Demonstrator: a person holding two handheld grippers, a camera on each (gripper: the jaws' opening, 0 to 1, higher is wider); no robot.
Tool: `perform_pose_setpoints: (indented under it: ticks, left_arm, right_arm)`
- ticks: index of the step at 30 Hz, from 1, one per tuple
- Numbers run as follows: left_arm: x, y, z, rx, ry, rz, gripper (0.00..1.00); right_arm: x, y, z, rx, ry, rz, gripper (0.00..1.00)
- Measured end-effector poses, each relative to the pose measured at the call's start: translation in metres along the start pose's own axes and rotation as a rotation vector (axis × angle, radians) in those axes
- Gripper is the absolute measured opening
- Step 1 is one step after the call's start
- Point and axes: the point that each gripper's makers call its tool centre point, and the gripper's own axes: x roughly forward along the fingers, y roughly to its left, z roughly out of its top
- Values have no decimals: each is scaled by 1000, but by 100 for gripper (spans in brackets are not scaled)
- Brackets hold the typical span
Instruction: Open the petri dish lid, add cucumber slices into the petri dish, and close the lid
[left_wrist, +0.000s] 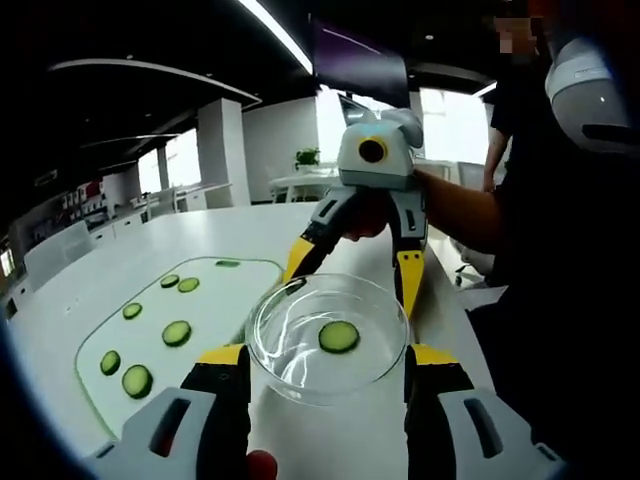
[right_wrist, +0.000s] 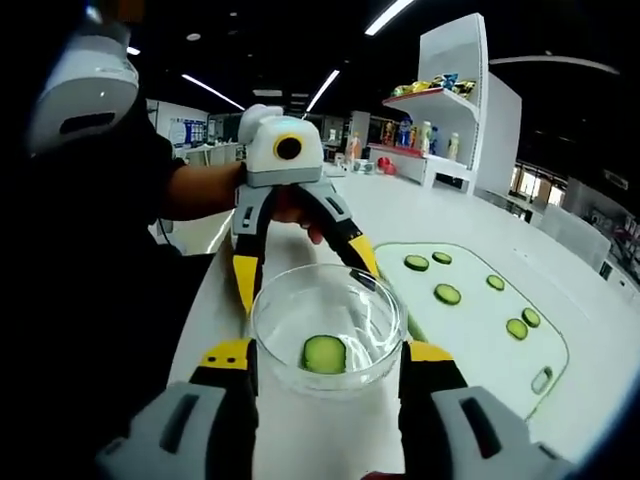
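Your clear round glass petri dish (left_wrist: 328, 338) sits on the white glossy table (left_wrist: 200, 235), its thin wall catching bright reflections. One green cucumber slice with a darker rind (left_wrist: 339, 336) lies flat on its floor. Your left gripper (left_wrist: 328, 358) has its yellow-tipped black jaws apart, one on each side of the dish; whether they touch the glass cannot be told. Your right gripper (right_wrist: 326, 355) likewise stands spread around the dish from the opposite side. Beside the dish lies a pale, green-edged cutting mat (left_wrist: 150, 330) carrying several loose round cucumber slices (left_wrist: 176, 333).
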Motion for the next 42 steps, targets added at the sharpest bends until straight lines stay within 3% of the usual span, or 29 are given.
perform_pose_setpoints:
  ticks: [16,31,42]
  left_arm:
    - [8,-1,-11,-8,40,-1,62]
    - [13,1,-12,-64,15,16,63]
    - [-7,6,-4,-90,3,95,62]
  right_arm:
    - [5,-1,-13,7,24,0,56]
    - [6,-3,-20,80,-2,-10,59]
    - [-23,-4,-17,103,4,-83,52]
